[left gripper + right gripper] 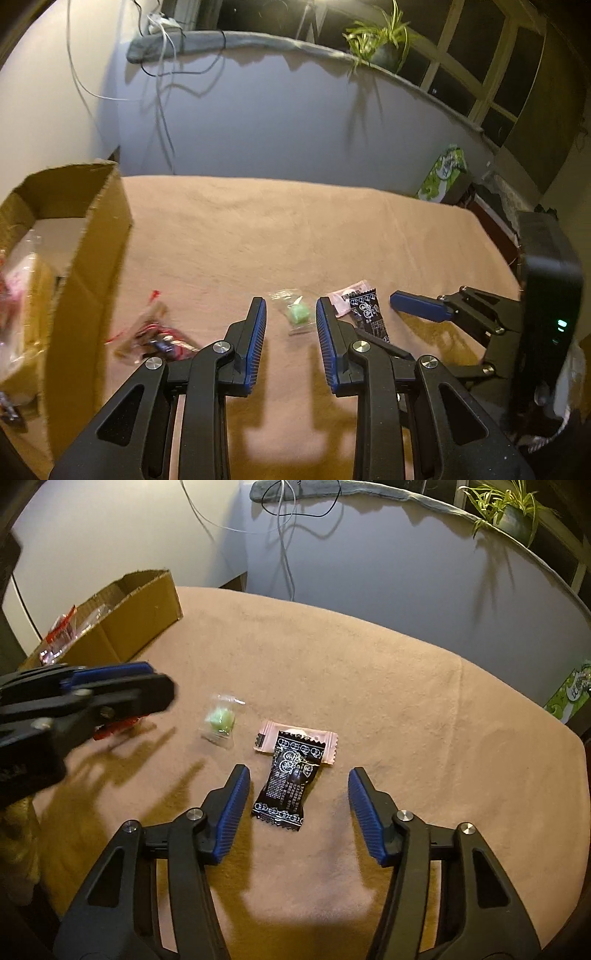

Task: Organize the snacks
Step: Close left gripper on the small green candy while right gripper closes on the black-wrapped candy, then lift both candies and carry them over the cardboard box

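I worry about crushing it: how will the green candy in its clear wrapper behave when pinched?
The green candy looks like a small solid lump, so probably firm and light. Its clear wrapper ends look thin and floppy, likely to crinkle or slip. Lying flat on the soft tan cloth, it should not roll.

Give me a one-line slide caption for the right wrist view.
Open right gripper hovers over a black snack packet lying across a pink packet on the tan tablecloth.

A potted plant [384, 40] is standing on the window ledge [258, 38]; cables [162, 55] are hanging from the ledge's left end; a green carton [443, 173] is sitting below it.
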